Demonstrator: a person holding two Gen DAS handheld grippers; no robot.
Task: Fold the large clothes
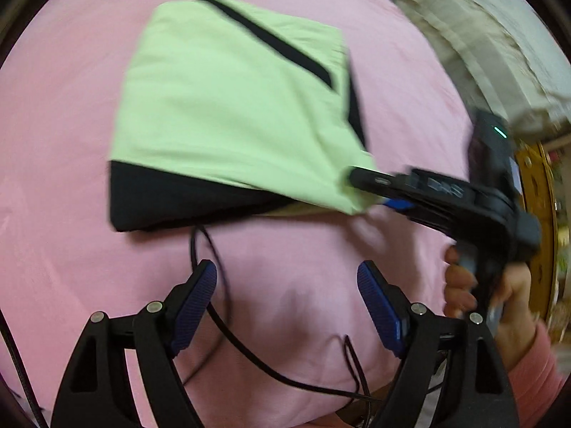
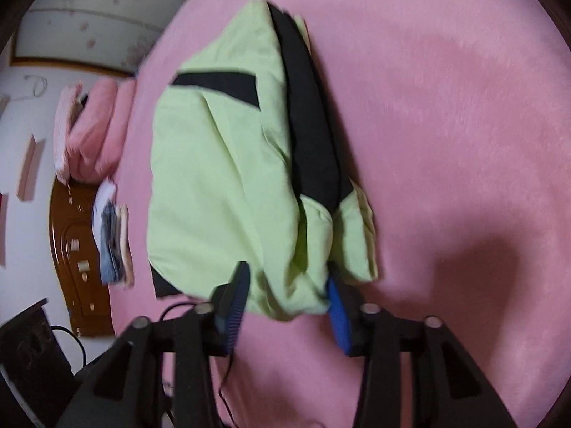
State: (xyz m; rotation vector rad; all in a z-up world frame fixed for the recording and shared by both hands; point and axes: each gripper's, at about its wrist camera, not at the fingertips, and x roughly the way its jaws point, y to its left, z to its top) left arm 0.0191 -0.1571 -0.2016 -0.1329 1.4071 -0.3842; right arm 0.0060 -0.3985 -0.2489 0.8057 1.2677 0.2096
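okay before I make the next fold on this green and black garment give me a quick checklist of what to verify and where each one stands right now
1. Right claw has the garment corner: ok, fabric sits between its fingers.
2. Left claw free: ok, open above the pink bedsheet, holding nothing.
3. Garment's far part resting on the sheet: ok.
4. Black cable clear of the garment: not ok, it runs beside the black hem.
5. Layers aligned: cannot tell, frames blurred.
6. Grip firmness: cannot tell.
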